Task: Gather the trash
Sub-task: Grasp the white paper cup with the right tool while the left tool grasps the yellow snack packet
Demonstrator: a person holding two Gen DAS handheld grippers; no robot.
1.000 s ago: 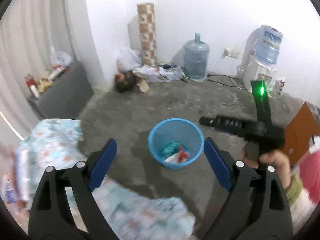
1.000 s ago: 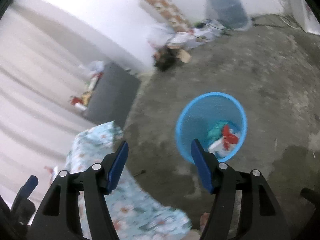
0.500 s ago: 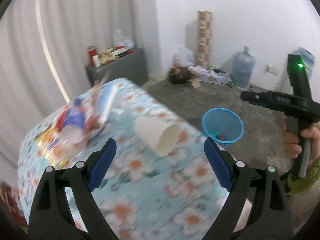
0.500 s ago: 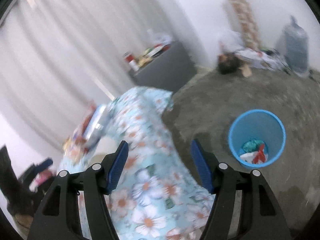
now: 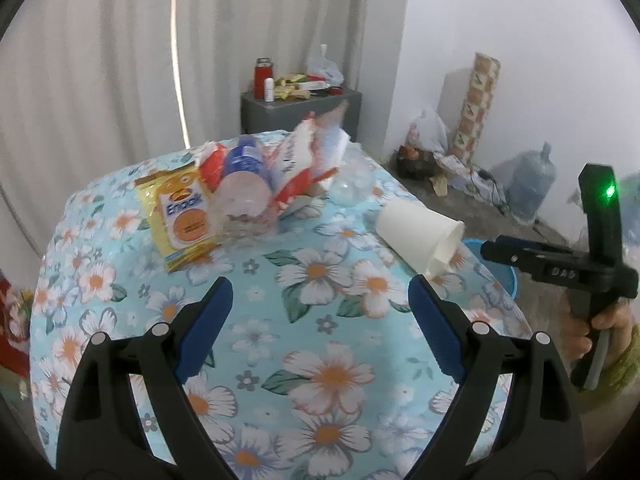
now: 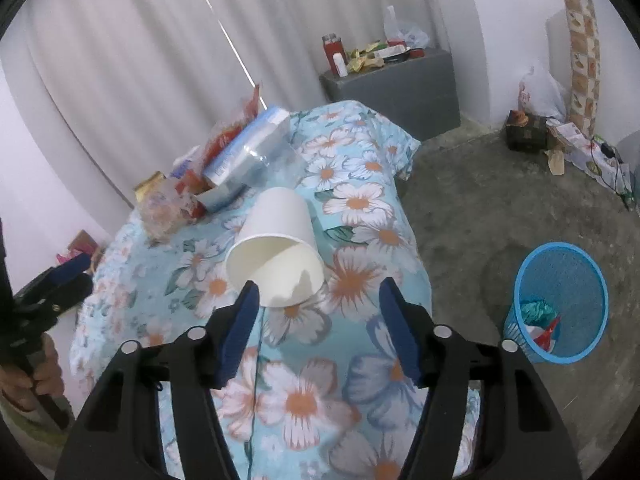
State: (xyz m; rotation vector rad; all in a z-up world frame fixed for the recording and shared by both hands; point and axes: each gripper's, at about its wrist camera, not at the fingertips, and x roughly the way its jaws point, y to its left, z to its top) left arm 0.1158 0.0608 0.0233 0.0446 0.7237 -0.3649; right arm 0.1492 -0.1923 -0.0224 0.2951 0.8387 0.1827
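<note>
A white paper cup [image 6: 276,248] lies on its side on the table with the floral cloth [image 6: 360,360], mouth toward my right gripper [image 6: 319,284]. That gripper's jaws are closing; the cup's rim sits just ahead of the blue fingertips and the pads do not press on it. Farther back lies a trash pile: a yellow snack packet [image 5: 180,216], a clear plastic bottle [image 5: 244,192] and red-and-white wrappers [image 5: 304,160]. My left gripper [image 5: 320,284] hangs open over the cloth, nothing between its fingers, the cup [image 5: 420,236] to its right. A blue bin [image 6: 560,300] holding trash stands on the floor.
A grey cabinet [image 5: 300,108] with bottles and packets stands by the curtain. A water jug [image 5: 530,184], a patterned roll [image 5: 480,108] and bags with clutter [image 6: 540,128] line the far wall. Bare concrete floor lies between table and bin.
Both views swung from the floor and the blue bin up to the table. The cup and trash pile came into sight, and the right gripper closed in on the cup's mouth.
</note>
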